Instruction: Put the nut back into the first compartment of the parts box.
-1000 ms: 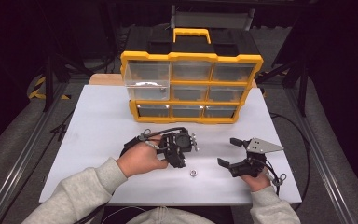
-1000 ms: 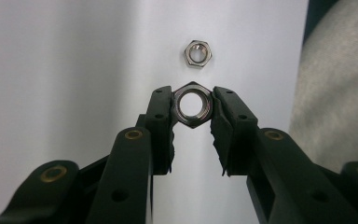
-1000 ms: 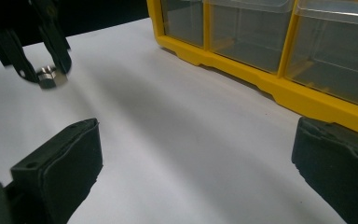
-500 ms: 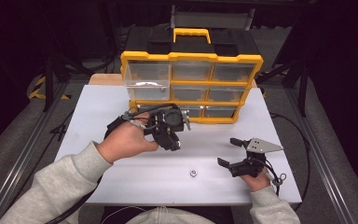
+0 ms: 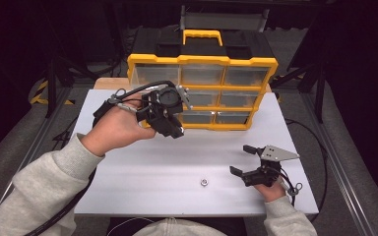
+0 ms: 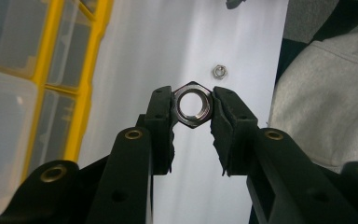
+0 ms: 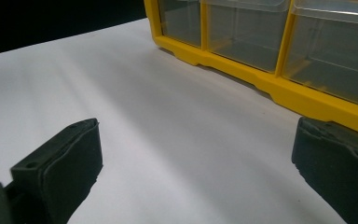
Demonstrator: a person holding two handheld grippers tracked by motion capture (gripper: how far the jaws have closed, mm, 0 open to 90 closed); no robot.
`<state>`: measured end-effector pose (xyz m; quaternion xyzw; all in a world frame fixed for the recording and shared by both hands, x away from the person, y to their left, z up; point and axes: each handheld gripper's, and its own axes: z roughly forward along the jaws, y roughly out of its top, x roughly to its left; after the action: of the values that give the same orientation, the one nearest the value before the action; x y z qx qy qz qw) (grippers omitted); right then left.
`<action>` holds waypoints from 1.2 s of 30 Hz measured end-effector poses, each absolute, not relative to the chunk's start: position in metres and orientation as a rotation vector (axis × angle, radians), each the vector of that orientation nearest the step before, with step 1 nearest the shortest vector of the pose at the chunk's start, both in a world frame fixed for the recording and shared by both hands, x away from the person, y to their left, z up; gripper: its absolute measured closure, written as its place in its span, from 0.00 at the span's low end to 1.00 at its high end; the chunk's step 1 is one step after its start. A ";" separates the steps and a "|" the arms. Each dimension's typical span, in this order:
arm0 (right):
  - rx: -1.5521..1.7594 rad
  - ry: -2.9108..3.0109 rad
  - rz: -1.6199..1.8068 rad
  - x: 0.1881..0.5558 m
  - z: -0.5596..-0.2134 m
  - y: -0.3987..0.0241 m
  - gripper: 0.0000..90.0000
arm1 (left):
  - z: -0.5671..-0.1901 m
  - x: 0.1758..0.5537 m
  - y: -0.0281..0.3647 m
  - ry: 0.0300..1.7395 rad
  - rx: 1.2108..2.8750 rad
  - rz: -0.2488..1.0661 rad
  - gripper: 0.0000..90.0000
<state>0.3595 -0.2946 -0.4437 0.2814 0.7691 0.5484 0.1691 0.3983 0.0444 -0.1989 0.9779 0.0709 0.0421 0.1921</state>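
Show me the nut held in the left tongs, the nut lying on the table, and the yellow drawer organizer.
Held nut (image 6: pixel 193 104): left gripper view, on its metal rim.
Loose nut (image 5: pixel 204 182): high view, on its middle.
Yellow drawer organizer (image 5: pixel 203 60): high view, on its top frame bar.

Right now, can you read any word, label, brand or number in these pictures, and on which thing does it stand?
None can be read.
Organizer: its yellow frame and clear drawers show no print.
Nut in the left gripper: no marking visible.
Small nut on the table: too small to tell.
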 end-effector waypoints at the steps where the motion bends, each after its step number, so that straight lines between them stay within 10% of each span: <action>1: 0.800 2.188 1.560 0.360 -0.444 -0.295 0.03 | -0.195 0.399 0.046 0.198 2.744 0.121 0.77; 36: 0.801 2.194 1.558 0.360 -0.444 -0.295 0.03 | -0.129 0.460 0.076 0.509 2.604 0.241 0.77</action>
<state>0.3600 -0.2949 -0.4441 0.2813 0.7706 0.5472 0.1663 0.4598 0.0759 -0.1287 0.9497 0.1855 0.0878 0.2367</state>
